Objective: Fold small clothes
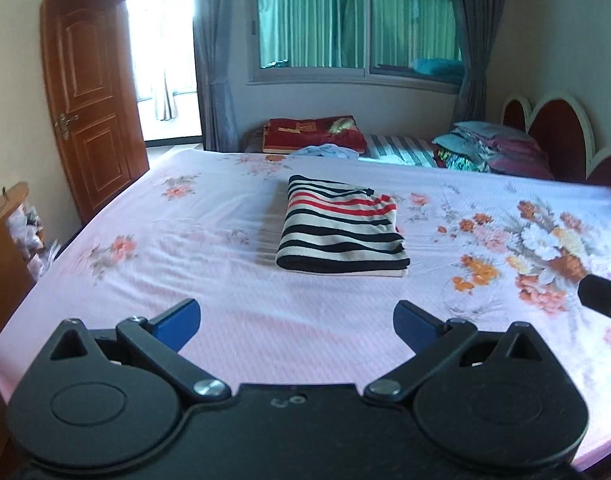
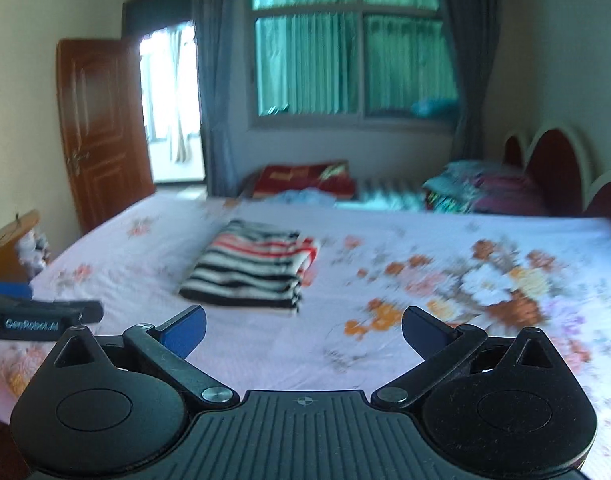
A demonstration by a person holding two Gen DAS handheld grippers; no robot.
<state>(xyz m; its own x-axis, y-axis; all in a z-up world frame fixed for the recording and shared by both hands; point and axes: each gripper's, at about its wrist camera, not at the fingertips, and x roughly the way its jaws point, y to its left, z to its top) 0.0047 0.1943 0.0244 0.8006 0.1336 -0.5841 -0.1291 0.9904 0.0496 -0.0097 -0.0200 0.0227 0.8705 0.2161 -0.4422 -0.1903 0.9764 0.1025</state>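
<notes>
Folded striped garment [image 1: 341, 228] flat on the floral bedsheet [image 1: 185, 264] — left claw [image 1: 297, 322] wide, empty

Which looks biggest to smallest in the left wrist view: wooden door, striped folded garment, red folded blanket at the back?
By apparent area only:
1. Wooden door
2. Striped folded garment
3. Red folded blanket

The blanket lies farther from the camera, so its true size against the garment is unsure.

Soft knitted cloth on the striped garment [image 1: 341, 228], lying on a matt, finely ribbed floral bedsheet [image 1: 225, 312]. Left gripper [image 1: 296, 322]: matt black plastic, shiny metal pivots, smooth blue fingers [image 1: 177, 320]. Glossy varnished wooden door [image 1: 89, 100].
</notes>
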